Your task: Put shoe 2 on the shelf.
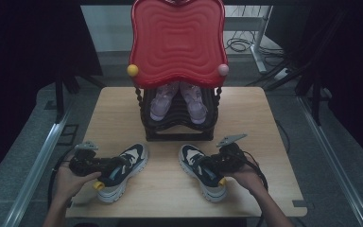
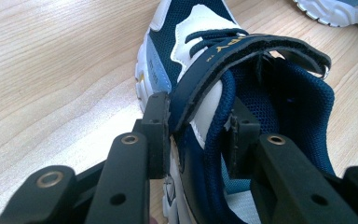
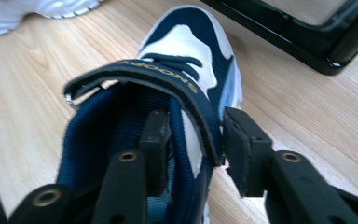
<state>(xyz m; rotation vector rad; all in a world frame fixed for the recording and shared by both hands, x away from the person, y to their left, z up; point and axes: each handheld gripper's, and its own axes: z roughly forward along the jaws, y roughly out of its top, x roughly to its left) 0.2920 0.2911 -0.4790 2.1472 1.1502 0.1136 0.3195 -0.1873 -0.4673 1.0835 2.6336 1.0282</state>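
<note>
Two navy and white sneakers with strap closures stand side by side on the wooden table [image 1: 118,109]. My left gripper [image 1: 117,164] [image 2: 196,135] is shut on the left sneaker [image 1: 131,158] [image 2: 200,28]. One pad sits inside the shoe's opening and the other presses the strap end on its outer side. My right gripper [image 1: 213,165] [image 3: 193,144] grips the right sneaker [image 1: 191,158] [image 3: 186,37] the same way, shut on its side wall with one pad inside and one outside. Both sneakers rest flat on the table, toes pointing away from the person.
A black shoe rack [image 1: 177,135] [image 3: 317,42] with a red wavy top [image 1: 177,42] stands at the table's far middle and holds a pair of lilac shoes [image 1: 177,101]. Bare wood lies to either side. Each gripper view catches the other sneaker's white sole [image 2: 340,11] [image 3: 23,14].
</note>
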